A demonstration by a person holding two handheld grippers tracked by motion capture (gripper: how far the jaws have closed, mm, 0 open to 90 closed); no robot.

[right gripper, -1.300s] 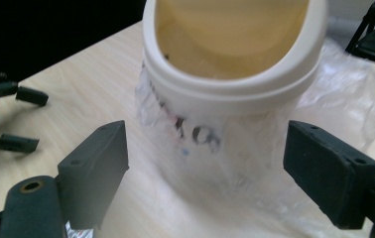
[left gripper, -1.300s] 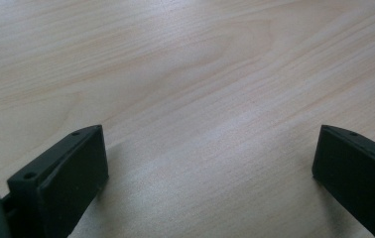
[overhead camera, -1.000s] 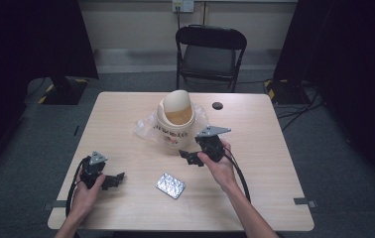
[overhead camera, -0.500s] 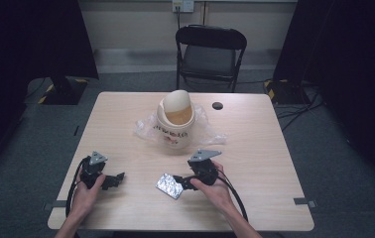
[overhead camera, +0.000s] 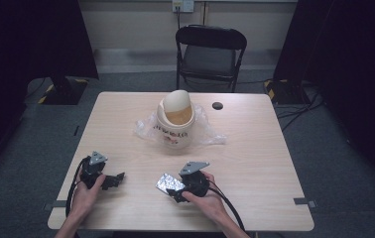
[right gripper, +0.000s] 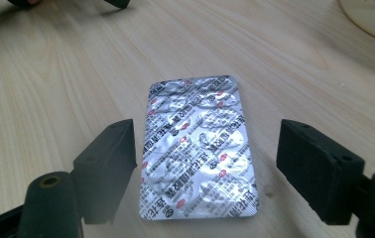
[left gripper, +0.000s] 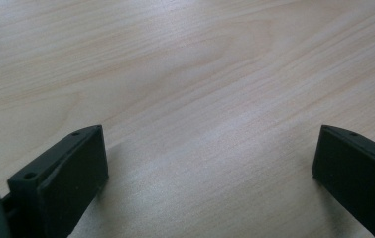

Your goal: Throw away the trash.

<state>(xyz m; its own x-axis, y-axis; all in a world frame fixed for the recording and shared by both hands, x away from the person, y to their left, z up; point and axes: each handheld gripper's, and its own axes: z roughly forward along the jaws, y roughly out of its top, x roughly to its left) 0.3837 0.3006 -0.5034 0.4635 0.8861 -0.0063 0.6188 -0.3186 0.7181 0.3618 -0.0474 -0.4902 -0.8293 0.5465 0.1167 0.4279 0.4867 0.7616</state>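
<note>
- A light wooden table (overhead camera: 255, 148) is seen from above in the middle of the high view.
- A round cream bin (overhead camera: 175, 121) with a tilted swing lid is stood on a clear plastic bag (overhead camera: 208, 131) in the upper middle of the table.
- A small dark round spot (overhead camera: 218, 105) is seen on the table just to the right of the bin; what it is cannot be told from so far off.
- A black folding chair (overhead camera: 210, 52) is placed behind the table at the top middle of the frame.
- The left gripper (overhead camera: 116, 178) is held in the left hand (overhead camera: 84, 191) at the lower left of the table.
- In the left gripper view its jaws are spread wide apart, with bare wood between them.
- A shiny silver pill sheet (overhead camera: 169, 183) is laid flat on the table in the lower middle of the high view.
- The right gripper (overhead camera: 175, 193) is held in the right hand (overhead camera: 208, 201) right at the pill sheet.
- In the right gripper view the pill sheet (right gripper: 195, 148) is seen lying between the two black jaws, which are held apart on either side of it.
- The sheet is not pinched; a gap is seen on the right side.
- The bottom edge of the bin (right gripper: 369, 22) is seen in the upper right corner of the right gripper view.
</note>
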